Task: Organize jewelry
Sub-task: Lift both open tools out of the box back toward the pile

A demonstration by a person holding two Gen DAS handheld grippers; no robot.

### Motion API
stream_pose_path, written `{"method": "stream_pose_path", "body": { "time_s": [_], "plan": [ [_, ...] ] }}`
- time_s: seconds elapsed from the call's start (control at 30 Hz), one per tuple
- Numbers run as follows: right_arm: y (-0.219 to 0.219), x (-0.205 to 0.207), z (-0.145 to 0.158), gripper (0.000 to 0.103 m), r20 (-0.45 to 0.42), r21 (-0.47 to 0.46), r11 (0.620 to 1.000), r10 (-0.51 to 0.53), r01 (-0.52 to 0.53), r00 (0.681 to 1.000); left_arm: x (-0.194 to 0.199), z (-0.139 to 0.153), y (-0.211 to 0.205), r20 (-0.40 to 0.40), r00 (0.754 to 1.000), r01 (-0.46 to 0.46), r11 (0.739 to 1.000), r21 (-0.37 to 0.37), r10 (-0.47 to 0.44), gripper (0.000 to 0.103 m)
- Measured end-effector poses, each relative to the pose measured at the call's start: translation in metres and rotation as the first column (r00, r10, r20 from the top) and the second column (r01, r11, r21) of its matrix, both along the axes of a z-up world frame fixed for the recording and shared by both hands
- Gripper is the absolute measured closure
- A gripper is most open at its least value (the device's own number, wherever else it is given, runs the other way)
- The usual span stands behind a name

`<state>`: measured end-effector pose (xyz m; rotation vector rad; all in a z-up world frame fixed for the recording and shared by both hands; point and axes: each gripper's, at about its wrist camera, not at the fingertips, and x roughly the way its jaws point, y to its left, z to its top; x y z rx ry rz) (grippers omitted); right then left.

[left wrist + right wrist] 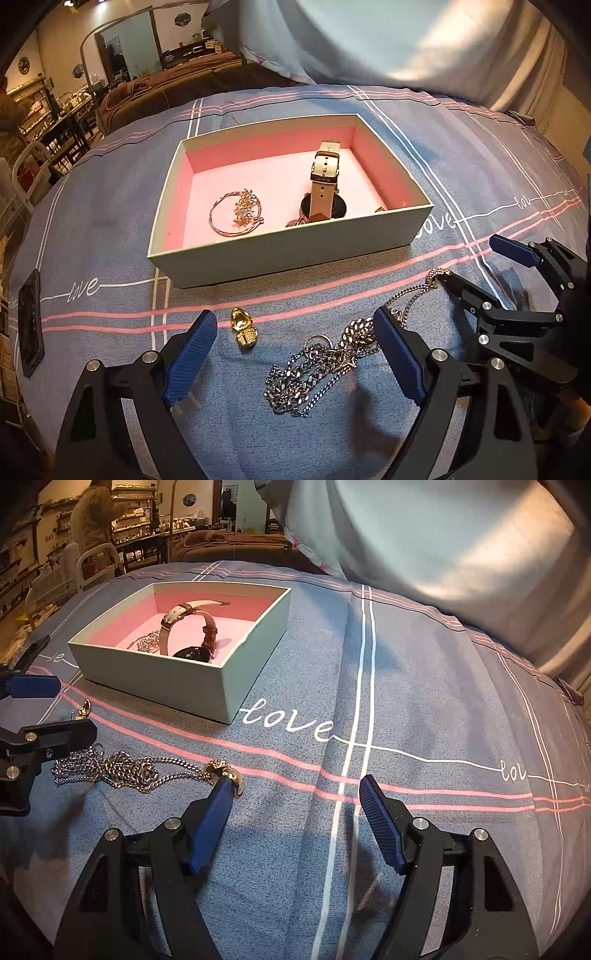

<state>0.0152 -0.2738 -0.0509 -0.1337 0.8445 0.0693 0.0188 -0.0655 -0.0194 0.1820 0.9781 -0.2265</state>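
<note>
An open box (288,251) with a pink lining sits on the bed; it also shows in the right wrist view (155,675). Inside lie a watch (324,181) with a pale strap and a gold bracelet (236,212). A tangled silver chain necklace (317,365) lies in front of the box, between my left gripper's fingers; it also shows in the right wrist view (118,770). A gold earring (244,328) lies just left of it. My left gripper (295,332) is open over the chain. My right gripper (295,790) is open and empty, beside the chain's gold pendant (225,771).
The bed has a blue-grey cover (406,686) with pink and white stripes and "love" lettering. A dark phone (31,321) lies at the cover's left edge. A pale pillow (424,535) rises at the back. My right gripper shows in the left wrist view (480,266).
</note>
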Motion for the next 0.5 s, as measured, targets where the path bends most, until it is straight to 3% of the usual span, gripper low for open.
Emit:
{"method": "stream_pose_path", "body": {
  "time_s": [0.07,0.13,0.23,0.3,0.43,0.5],
  "plan": [
    [0.000,0.000,0.003,0.032,0.012,0.008,1.000,0.008,-0.008,1.000,-0.004,0.000,-0.004,0.005,1.000,0.014,1.000,0.009,-0.014,0.018],
    [0.005,0.005,-0.001,0.032,-0.032,-0.002,0.999,0.035,-0.035,0.999,-0.005,-0.002,-0.008,0.000,1.000,0.031,0.999,0.012,-0.031,0.018],
    [0.014,0.006,-0.004,0.033,-0.034,-0.067,0.997,0.034,-0.036,0.999,-0.004,-0.007,-0.013,-0.006,0.999,0.034,0.999,0.028,-0.034,0.018],
    [0.016,0.010,-0.006,0.033,-0.034,-0.036,0.999,0.008,-0.010,0.999,-0.002,-0.012,-0.014,-0.015,1.000,0.027,0.999,0.035,-0.026,0.018],
    [0.005,0.015,-0.013,0.032,-0.002,0.134,0.984,-0.120,0.120,0.993,0.002,-0.021,-0.012,-0.041,0.999,0.010,1.000,0.027,-0.009,0.018],
    [0.002,0.010,-0.010,0.032,0.013,0.138,0.980,-0.145,0.142,0.989,0.002,-0.022,-0.009,-0.048,0.999,0.010,1.000,0.021,-0.008,0.018]
  ]
}}
